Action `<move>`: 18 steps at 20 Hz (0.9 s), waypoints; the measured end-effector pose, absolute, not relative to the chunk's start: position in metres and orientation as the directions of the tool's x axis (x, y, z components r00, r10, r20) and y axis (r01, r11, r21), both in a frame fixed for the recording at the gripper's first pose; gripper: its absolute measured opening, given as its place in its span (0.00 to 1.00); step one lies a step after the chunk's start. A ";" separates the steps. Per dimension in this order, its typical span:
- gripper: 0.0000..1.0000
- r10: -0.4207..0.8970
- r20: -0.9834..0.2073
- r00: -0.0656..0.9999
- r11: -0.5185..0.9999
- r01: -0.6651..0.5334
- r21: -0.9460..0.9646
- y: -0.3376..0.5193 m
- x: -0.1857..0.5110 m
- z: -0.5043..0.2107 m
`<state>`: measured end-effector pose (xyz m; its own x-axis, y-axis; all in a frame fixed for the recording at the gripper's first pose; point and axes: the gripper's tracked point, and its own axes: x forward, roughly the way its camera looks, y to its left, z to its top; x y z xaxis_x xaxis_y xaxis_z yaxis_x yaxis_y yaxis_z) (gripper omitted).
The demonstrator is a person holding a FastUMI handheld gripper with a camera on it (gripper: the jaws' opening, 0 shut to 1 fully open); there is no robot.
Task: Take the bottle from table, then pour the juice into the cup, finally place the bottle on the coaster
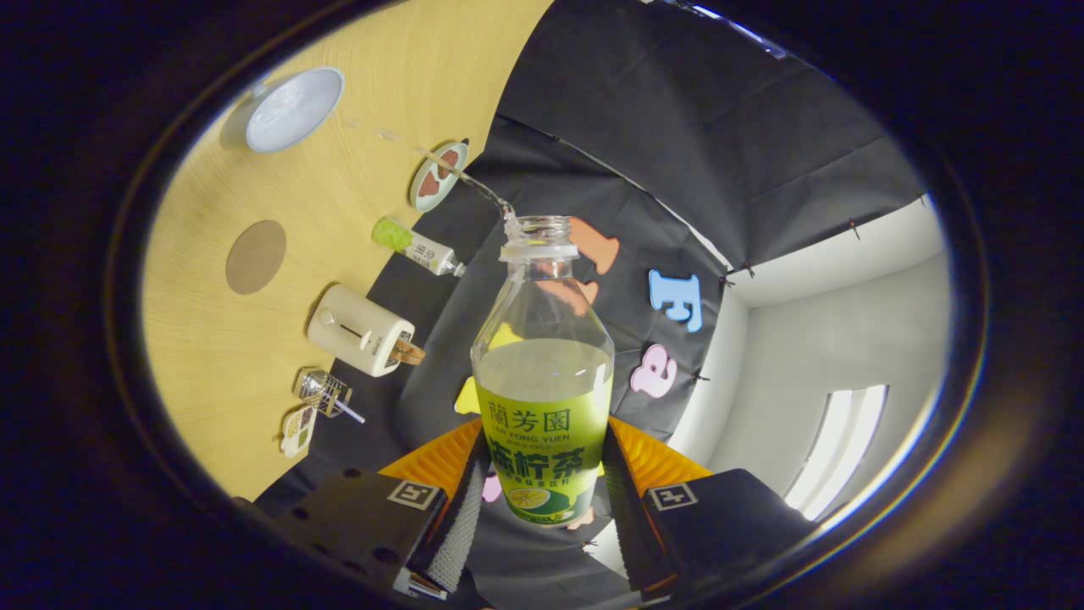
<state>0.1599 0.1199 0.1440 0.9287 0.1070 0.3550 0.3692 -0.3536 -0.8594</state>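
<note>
A thin stream of juice (474,182) arcs from the open bottle (544,373), gripped at its label between both fingers of the gripper (542,500) at lower centre, toward the pale cup (292,110) at upper left of the tilted frame. Left to right across the wooden table (212,339): the cup, a round brown coaster (256,257), a white toaster-like box (360,330), a small green-capped bottle (413,244) and a patterned dish (438,176). The stream looks long and thin, so a wobble could drop juice on the table short of the cup; a smooth, part-full bottle could also slip or twist in the grip. The cup's fill level is hard to make out, and the small items at lower left stay unclear
</note>
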 end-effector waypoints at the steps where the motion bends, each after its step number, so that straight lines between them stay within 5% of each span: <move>1: 0.75 0.109 0.357 0.928 -0.356 0.372 -0.857 0.121 0.159 0.147; 18: 0.75 0.112 0.357 0.927 -0.330 0.374 -0.867 0.122 0.159 0.148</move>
<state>0.1586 0.1221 0.1482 0.9273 0.1118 0.3574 0.3738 -0.3304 -0.8667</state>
